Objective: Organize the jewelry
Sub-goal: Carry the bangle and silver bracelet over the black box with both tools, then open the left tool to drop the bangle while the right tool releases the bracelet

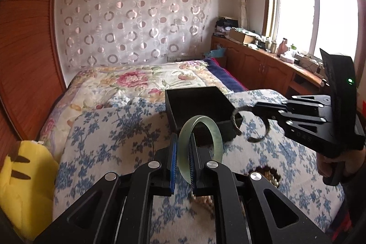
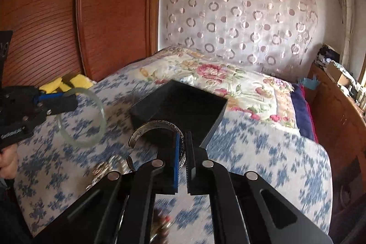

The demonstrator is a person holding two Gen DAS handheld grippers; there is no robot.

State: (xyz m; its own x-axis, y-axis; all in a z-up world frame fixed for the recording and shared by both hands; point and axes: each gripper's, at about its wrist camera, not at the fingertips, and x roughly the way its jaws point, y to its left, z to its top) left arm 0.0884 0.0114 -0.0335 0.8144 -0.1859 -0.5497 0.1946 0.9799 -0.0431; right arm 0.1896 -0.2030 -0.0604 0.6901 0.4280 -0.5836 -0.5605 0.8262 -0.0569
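My left gripper [image 1: 183, 150] is shut on a pale green jade bangle [image 1: 216, 141], held upright above the bed just in front of an open black box [image 1: 201, 104]. My right gripper [image 2: 184, 150] is shut on a silver open cuff bracelet [image 2: 139, 133], held near the box's [image 2: 183, 102] front edge. In the left wrist view the right gripper [image 1: 251, 110] with the cuff [image 1: 258, 138] is at the box's right corner. In the right wrist view the left gripper [image 2: 68, 102] with the bangle [image 2: 100, 116] is to the left of the box.
The box sits on a blue-flowered bedspread [image 1: 109, 134]. A string of brown and gold beads [image 1: 271, 173] lies on the bed below my grippers. A yellow plush toy [image 1: 25, 184] lies at the left. A wooden cabinet with clutter [image 1: 263, 61] runs under the window.
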